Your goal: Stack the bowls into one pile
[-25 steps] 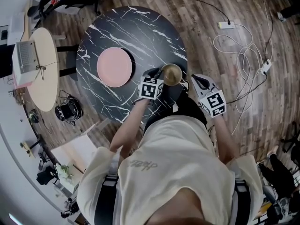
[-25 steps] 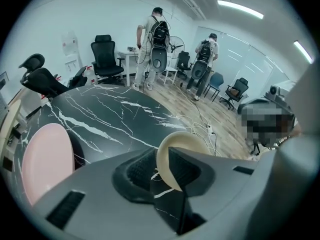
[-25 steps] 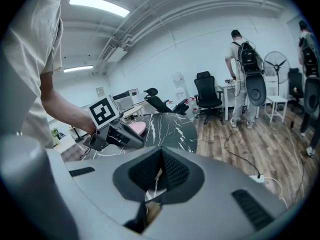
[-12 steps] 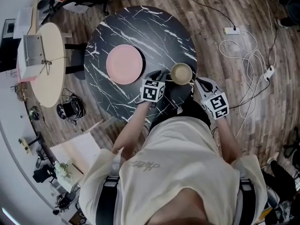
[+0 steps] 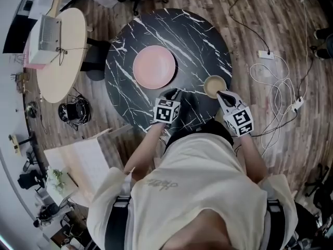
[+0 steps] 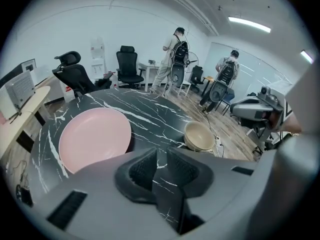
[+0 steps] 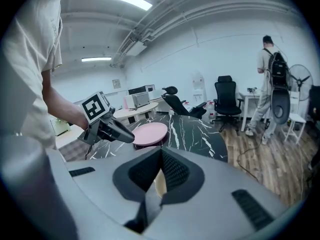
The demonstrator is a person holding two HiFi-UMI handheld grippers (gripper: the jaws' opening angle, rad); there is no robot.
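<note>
Your right gripper (image 5: 222, 94) pinches the beige bowl (image 5: 213, 85) by its rim at the table (image 5: 197, 40) edge, four o'clock; a slip there could drop it. Your left gripper (image 5: 174, 93), jaws slightly apart and just closing, holds nothing.

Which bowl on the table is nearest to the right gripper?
The small beige bowl, right beside the right gripper; the wide pink bowl sits farther off.
</note>
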